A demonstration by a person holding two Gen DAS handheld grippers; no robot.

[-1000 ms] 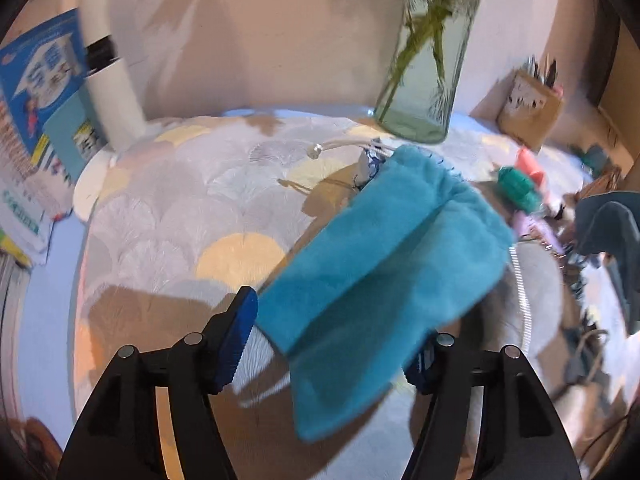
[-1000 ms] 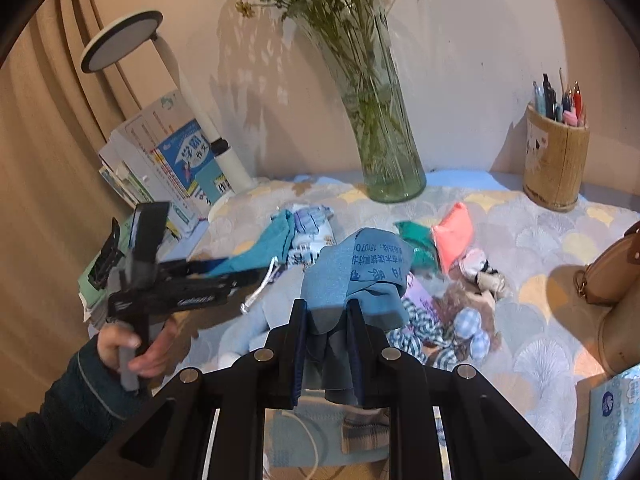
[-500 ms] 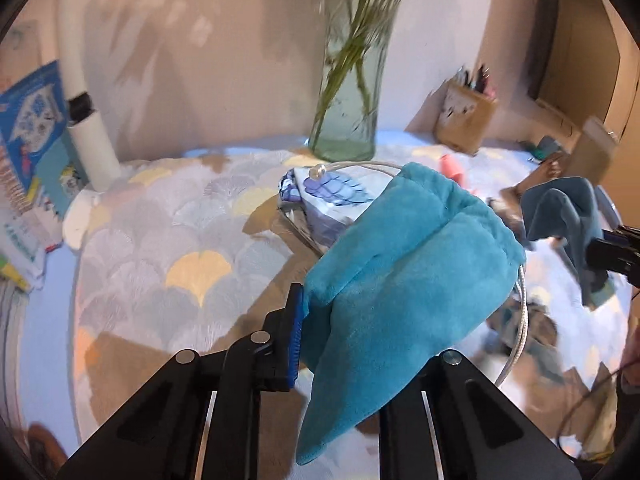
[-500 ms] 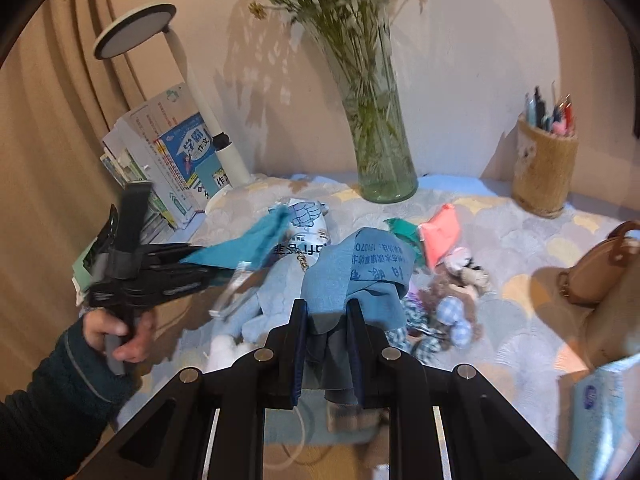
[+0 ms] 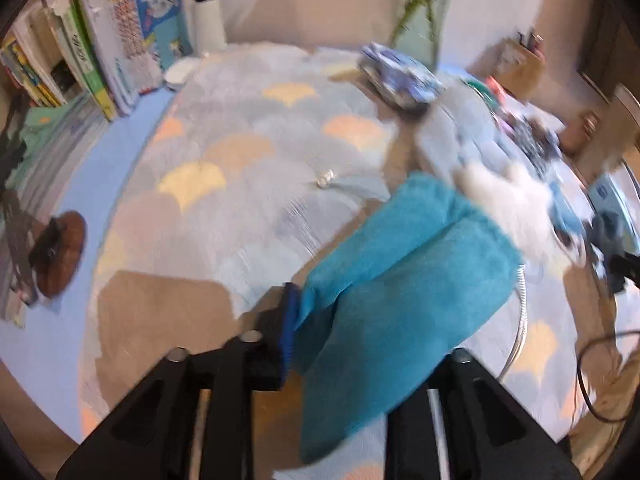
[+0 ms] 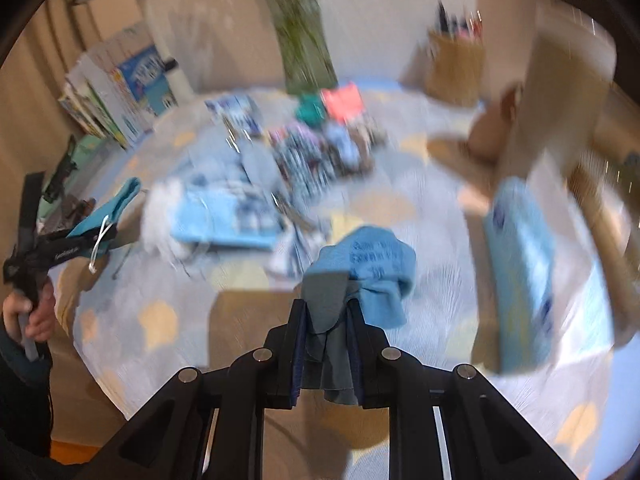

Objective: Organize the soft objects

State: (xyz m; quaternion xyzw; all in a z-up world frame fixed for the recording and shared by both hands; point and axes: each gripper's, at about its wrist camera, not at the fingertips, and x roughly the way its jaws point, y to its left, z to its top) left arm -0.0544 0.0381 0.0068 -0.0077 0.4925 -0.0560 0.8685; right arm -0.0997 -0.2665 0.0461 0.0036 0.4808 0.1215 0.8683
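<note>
Fingers of left gripper (image 5: 360,332) clamp teal pouch (image 5: 400,288), jaws just eased wider; right finger hidden behind cloth. Right gripper (image 6: 326,344) narrow, pinching grey-blue cloth (image 6: 360,268) bunched above fingertips. Both views motion-blurred; soft pile (image 6: 248,200) on bench (image 5: 240,200) hard to make out. Right view alone shows person's hand (image 6: 30,312) and pouch's white cord (image 6: 100,244).

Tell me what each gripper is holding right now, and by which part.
The left gripper holds a teal cloth pouch near its lower end. The right gripper is shut on a bunched blue cloth by its lower folds.
</note>
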